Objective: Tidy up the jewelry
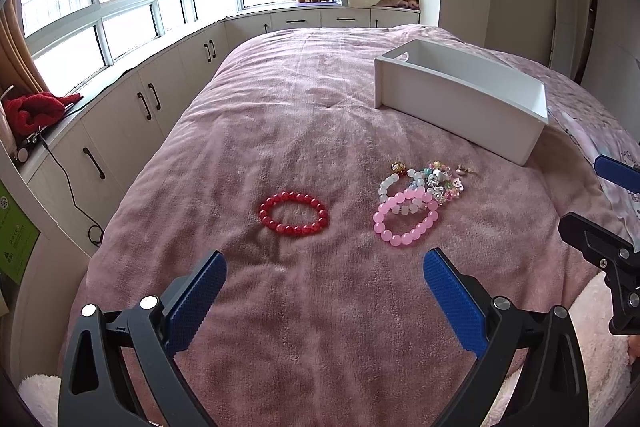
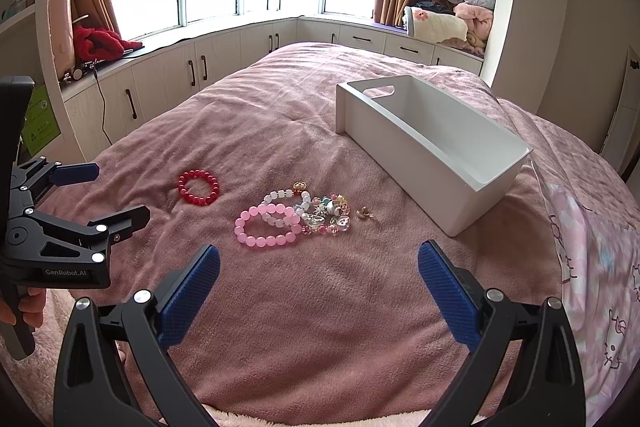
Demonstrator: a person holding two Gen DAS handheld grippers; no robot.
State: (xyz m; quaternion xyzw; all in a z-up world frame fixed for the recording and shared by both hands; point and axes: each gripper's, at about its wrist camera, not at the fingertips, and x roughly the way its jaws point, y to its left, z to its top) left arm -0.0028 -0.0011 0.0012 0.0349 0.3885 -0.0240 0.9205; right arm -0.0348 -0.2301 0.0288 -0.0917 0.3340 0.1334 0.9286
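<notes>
A red bead bracelet (image 1: 294, 214) (image 2: 199, 187) lies alone on the pink blanket. To its right a pink bead bracelet (image 1: 404, 223) (image 2: 267, 227) overlaps a white bead bracelet (image 1: 390, 183) (image 2: 280, 205) and a pile of colourful charm jewelry (image 1: 438, 181) (image 2: 330, 217). A small gold piece (image 2: 365, 213) lies beside the pile. A white empty box (image 1: 460, 99) (image 2: 432, 147) stands behind them. My left gripper (image 1: 324, 267) is open and empty, short of the red bracelet. My right gripper (image 2: 319, 259) is open and empty, short of the pink bracelet.
The bed's blanket (image 1: 312, 99) stretches back toward white window cabinets (image 1: 160, 95). A patterned pillow (image 2: 600, 259) lies at the right edge. Folded blankets (image 2: 452, 19) sit on the window seat. A red garment (image 1: 34, 109) lies on the left sill.
</notes>
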